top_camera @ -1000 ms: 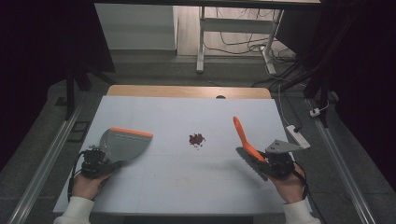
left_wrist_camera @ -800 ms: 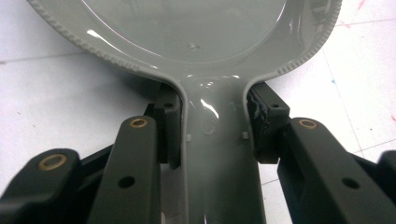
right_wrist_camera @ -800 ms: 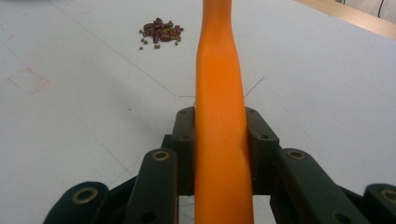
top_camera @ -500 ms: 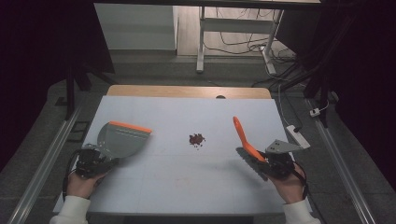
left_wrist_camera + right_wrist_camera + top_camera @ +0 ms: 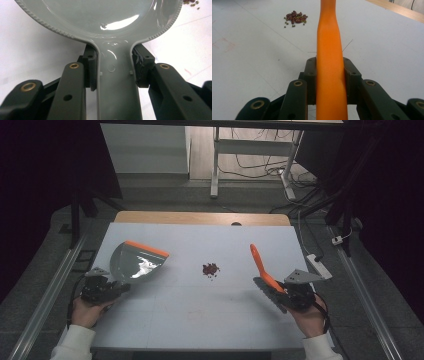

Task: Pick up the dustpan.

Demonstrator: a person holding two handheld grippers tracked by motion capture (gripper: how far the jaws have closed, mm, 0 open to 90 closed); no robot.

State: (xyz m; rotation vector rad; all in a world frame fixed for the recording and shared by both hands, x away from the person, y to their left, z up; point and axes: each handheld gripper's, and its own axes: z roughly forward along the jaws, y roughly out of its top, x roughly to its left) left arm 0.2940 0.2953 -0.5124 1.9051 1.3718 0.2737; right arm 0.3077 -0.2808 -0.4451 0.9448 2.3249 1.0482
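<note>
A small pile of beans (image 5: 210, 269) lies mid-bench, well apart from both tools. The dustpan (image 5: 136, 262), held by its handle in the clamped left tool (image 5: 113, 72), is tilted with its orange lip toward the beans, likely to catch them. The right tool (image 5: 329, 75) is clamped on the orange brush handle (image 5: 260, 265), angled up off the white bench (image 5: 165, 320), probably ready to sweep.

Left claw (image 5: 116, 287) clamped, right claw (image 5: 274, 287) clamped
</note>
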